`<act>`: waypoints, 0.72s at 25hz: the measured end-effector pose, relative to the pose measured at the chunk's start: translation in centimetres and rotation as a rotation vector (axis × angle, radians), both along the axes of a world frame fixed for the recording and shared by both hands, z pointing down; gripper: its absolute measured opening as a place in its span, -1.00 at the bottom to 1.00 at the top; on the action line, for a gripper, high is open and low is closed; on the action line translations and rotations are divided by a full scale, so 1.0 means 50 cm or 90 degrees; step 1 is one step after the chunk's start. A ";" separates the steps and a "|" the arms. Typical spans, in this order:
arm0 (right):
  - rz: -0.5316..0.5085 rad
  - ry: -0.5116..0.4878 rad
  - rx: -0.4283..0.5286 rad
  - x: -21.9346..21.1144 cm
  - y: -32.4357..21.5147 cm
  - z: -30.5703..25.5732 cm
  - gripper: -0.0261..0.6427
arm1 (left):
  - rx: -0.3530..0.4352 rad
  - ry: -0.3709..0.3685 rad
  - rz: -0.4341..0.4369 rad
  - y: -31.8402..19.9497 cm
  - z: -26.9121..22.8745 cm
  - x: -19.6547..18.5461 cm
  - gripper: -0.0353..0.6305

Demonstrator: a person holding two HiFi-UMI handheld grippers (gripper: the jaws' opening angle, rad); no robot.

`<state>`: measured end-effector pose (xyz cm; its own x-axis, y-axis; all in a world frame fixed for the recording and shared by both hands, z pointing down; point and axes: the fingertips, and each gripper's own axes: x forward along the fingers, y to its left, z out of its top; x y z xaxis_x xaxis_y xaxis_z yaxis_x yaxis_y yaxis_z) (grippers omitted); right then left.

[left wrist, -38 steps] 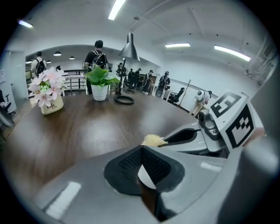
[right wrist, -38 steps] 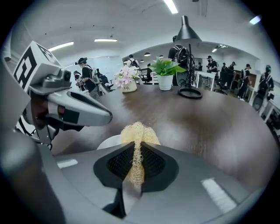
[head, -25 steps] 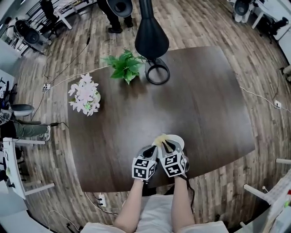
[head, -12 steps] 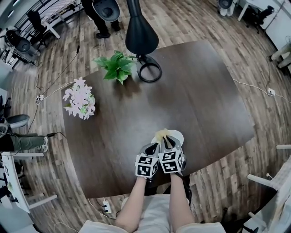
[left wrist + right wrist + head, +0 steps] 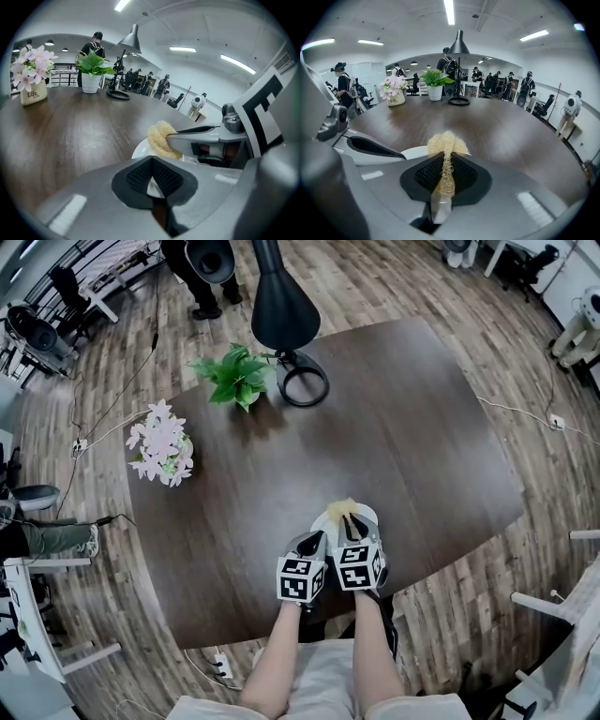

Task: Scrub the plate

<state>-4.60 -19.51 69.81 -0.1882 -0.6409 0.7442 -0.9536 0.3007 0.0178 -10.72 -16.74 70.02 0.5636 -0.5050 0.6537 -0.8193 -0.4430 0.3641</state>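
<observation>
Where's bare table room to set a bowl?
Bare: dark wooden table's right half, right of the black cone lamp. Crowded: pink flowers and green plant at left; round white plate and yellow loofah at near edge.

Scrubber (image 5: 446,143) pinched in right gripper (image 5: 446,161): pale, coarse, fibrous, matt. Plate (image 5: 140,149) at left gripper (image 5: 151,164): white, smooth, glossy. Both grippers: grey matt plastic shells, black ribbed pads (image 5: 424,176). Table (image 5: 403,427) beyond the jaws: dark wood grain, soft sheen. Floor (image 5: 422,287): wood planks.
</observation>
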 end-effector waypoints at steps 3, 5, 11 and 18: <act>0.013 0.008 -0.001 0.022 0.000 -0.003 -0.74 | 0.000 -0.001 0.001 0.001 0.000 0.000 -0.89; 0.018 0.012 0.000 0.032 0.001 -0.005 -0.74 | 0.001 0.000 0.003 0.002 0.001 0.000 -0.89; 0.027 0.030 -0.001 0.053 0.012 -0.010 -0.74 | 0.002 0.003 0.005 0.002 -0.001 0.000 -0.89; 0.055 0.041 0.001 0.096 0.026 -0.025 -0.74 | 0.008 0.007 0.004 0.000 -0.001 -0.002 -0.89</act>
